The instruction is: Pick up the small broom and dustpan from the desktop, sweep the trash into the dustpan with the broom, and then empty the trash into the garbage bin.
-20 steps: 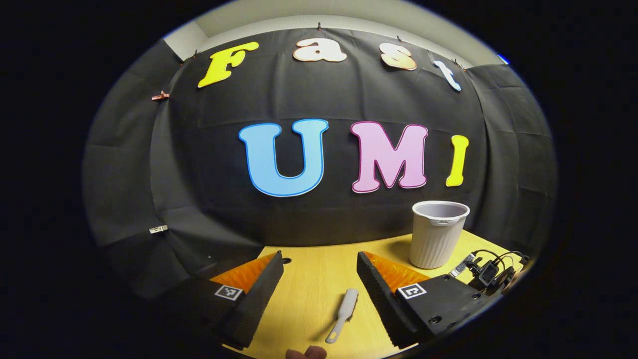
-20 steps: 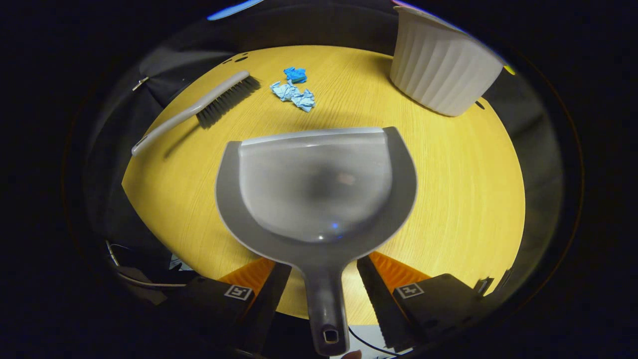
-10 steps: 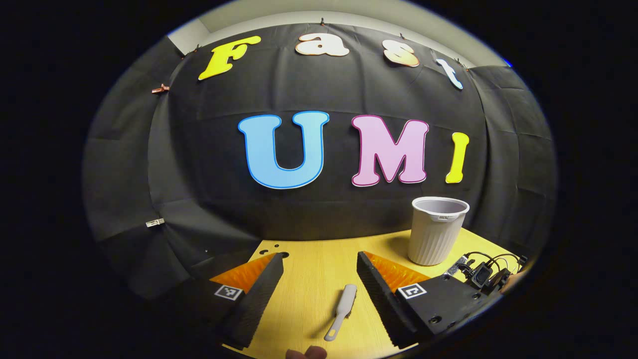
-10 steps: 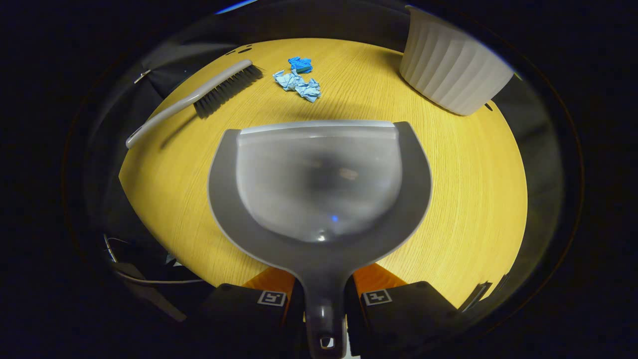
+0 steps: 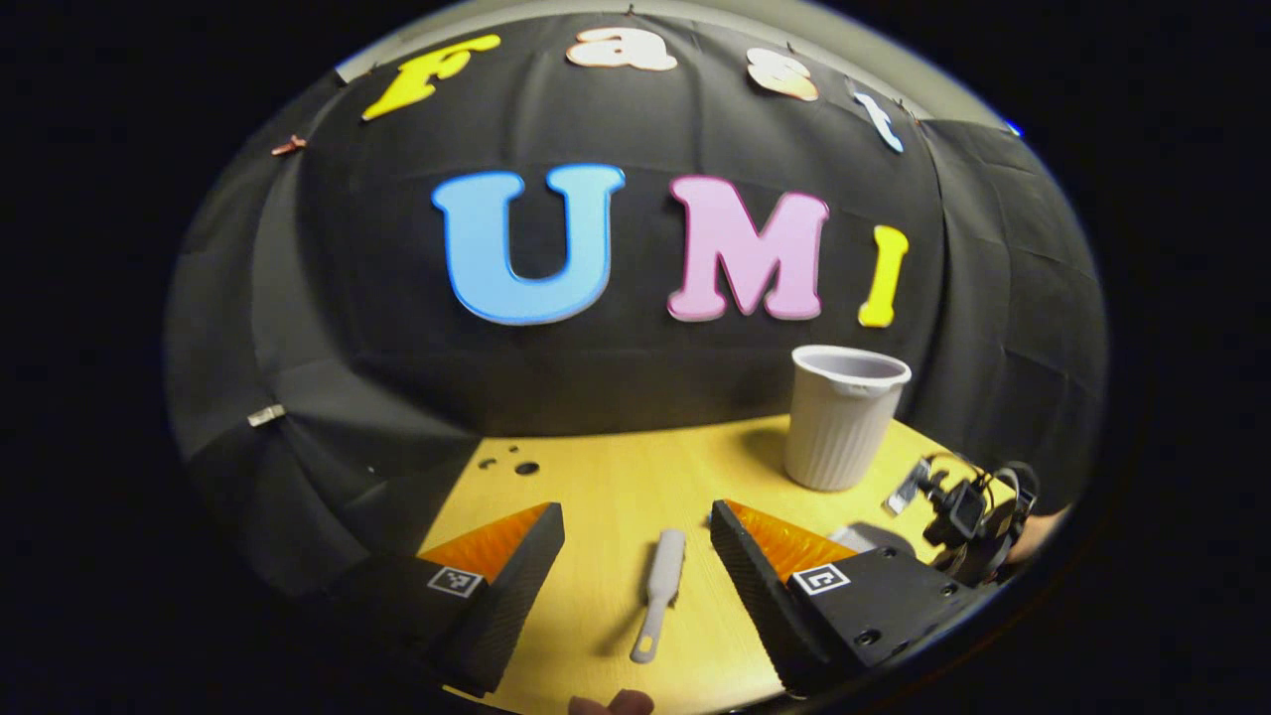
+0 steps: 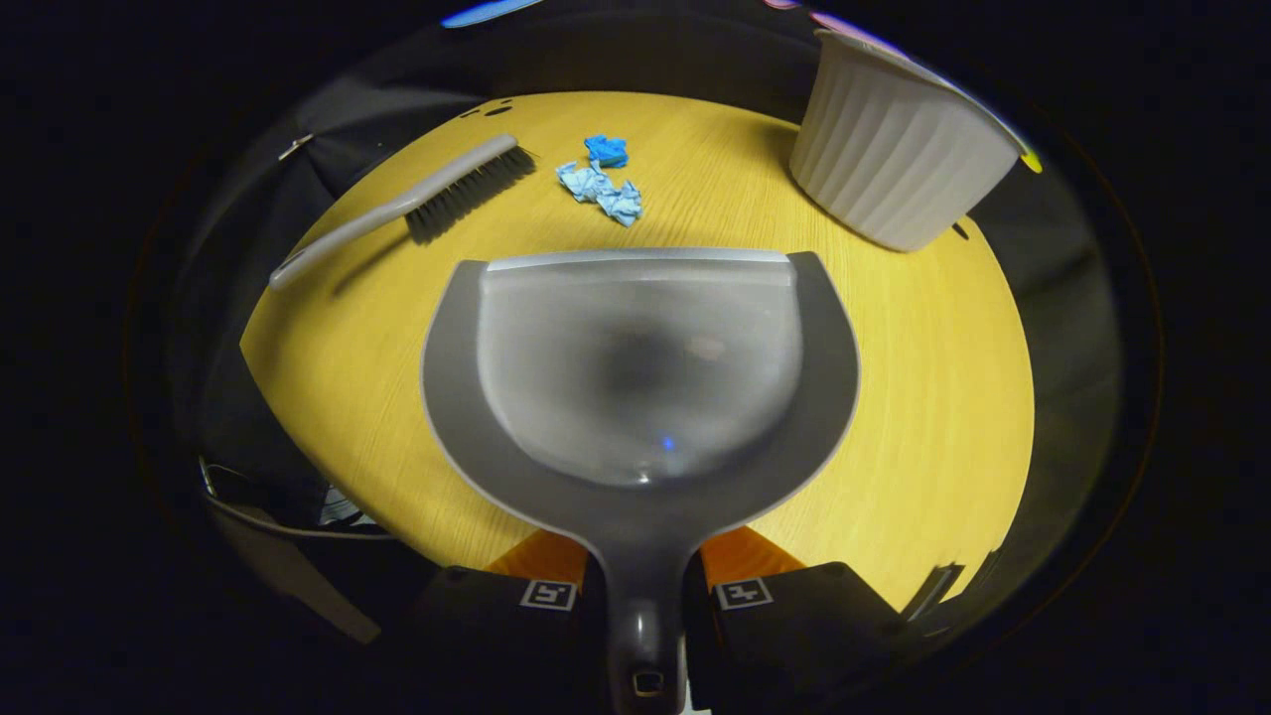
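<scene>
In the right gripper view a grey dustpan [image 6: 635, 367] lies over the yellow desk [image 6: 923, 397], and my right gripper [image 6: 640, 596] is shut on its handle. Beyond the pan's lip lie crumpled blue paper scraps [image 6: 603, 181]. A small grey broom [image 6: 417, 204] with dark bristles rests at the upper left. In the left gripper view my left gripper [image 5: 635, 551] is open above the desk [image 5: 596, 477], with the broom [image 5: 657, 591] lying between its fingers, handle end toward me. The white ribbed bin [image 5: 842, 417] stands at the back right; it is also in the right gripper view [image 6: 894, 149].
The other gripper with its cables [image 5: 968, 516], held by a hand, is at the desk's right edge in the left gripper view. Small holes [image 5: 511, 464] mark the desk's far left corner. Black cloth walls [image 5: 397, 328] close the desk behind and at the left.
My right gripper closed on the dustpan handle. My left gripper tilted down and moved forward, bringing the broom more squarely between its open fingers.
</scene>
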{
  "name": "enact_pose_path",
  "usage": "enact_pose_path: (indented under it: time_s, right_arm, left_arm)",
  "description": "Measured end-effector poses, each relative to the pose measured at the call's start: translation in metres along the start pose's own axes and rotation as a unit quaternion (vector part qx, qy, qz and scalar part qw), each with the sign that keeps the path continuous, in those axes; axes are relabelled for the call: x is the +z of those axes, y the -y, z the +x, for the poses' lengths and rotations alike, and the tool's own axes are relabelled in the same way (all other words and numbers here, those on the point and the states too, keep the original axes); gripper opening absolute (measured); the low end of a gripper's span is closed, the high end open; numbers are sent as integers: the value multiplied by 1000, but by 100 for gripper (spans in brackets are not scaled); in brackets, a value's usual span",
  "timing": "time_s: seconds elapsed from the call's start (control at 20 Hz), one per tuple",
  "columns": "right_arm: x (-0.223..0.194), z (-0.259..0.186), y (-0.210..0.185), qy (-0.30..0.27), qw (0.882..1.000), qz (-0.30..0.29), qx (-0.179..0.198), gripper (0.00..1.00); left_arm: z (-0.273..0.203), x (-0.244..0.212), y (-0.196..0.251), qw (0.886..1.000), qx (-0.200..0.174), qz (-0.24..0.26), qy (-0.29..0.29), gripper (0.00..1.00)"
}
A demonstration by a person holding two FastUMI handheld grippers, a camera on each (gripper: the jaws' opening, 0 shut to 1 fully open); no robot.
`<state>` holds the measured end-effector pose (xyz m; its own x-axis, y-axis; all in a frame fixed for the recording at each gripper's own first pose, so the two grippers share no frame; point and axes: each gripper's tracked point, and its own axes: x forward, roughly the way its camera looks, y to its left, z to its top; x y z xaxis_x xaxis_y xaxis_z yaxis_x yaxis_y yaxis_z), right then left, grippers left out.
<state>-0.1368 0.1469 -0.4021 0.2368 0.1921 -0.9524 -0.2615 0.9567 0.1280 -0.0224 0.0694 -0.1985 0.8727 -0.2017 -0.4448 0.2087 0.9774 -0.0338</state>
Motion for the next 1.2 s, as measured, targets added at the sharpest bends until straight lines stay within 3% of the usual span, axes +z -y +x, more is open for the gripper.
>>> enact_pose_path:
  time_s: [0.05,0.2,0.45,0.9,1.2]
  right_arm:
    - [1,-7,1,1,1000,-9,4,36]
    - [4,-23,7,-9,999,-25,19,36]
    - [9,-26,23,-15,999,-25,32,35]
    - [12,-22,29,-21,999,-19,46,36]
    - [5,-20,32,-61,996,-34,49,35]
  left_arm:
    - [9,-13,1,1000,-9,5,-19,97]
    - [34,-48,15,995,-49,7,-82,97]
    - [77,-114,20,976,-81,9,-201,96]
    - [121,-202,4,931,-68,58,-354,94]
    - [129,-222,8,913,-68,59,-397,92]
